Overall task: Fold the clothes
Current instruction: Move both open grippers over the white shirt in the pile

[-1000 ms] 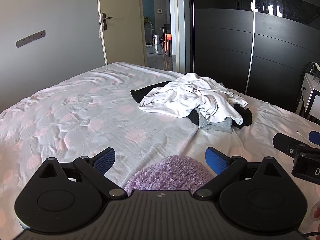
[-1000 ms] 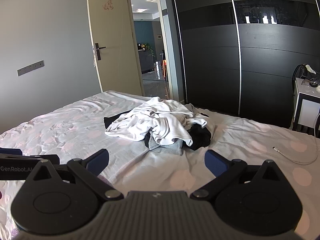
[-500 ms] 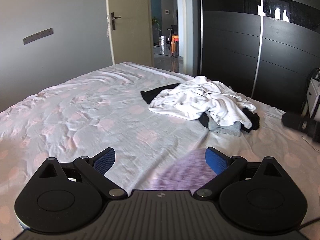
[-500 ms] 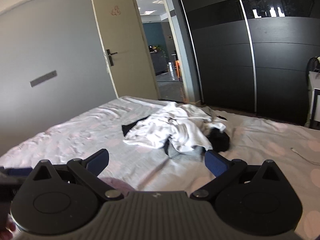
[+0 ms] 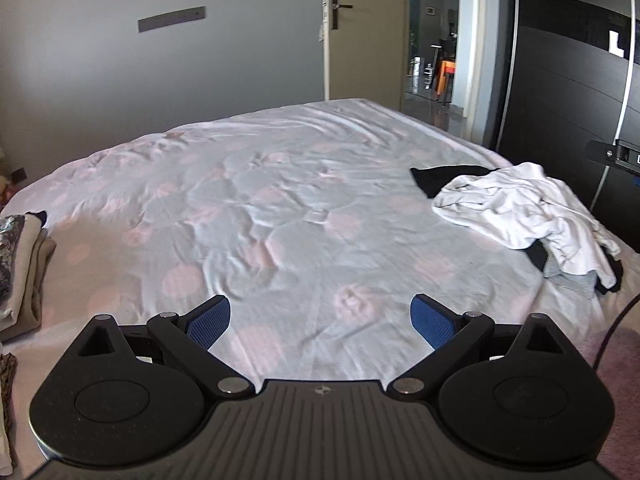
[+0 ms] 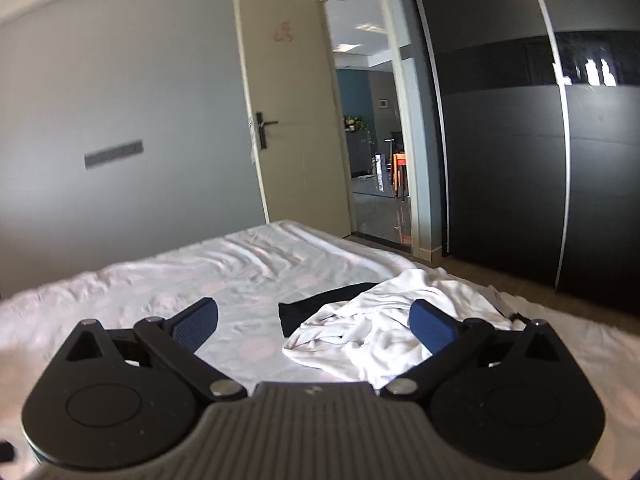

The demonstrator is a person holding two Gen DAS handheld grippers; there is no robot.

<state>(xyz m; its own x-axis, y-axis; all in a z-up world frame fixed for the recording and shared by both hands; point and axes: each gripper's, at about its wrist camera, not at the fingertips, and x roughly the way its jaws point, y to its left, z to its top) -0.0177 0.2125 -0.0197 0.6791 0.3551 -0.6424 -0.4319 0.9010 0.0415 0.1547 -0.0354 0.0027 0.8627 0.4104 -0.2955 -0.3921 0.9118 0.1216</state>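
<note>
Clothes pile (image 6: 384, 320) untouched; left gripper (image 5: 320, 320) and right gripper (image 6: 314, 322) jaws spread wide, empty

Bed (image 5: 280, 208) with wrinkled pale sheet, faint pink dots. Heap of clothes (image 5: 528, 216) near its right edge: white garment (image 6: 384, 320) on top, black piece (image 6: 316, 310) sticking out on the left, grey bit (image 5: 572, 278) at the near end. Folded stack (image 5: 22, 268) at the left edge, beige, patterned piece on top. Middle of sheet bare.
</note>
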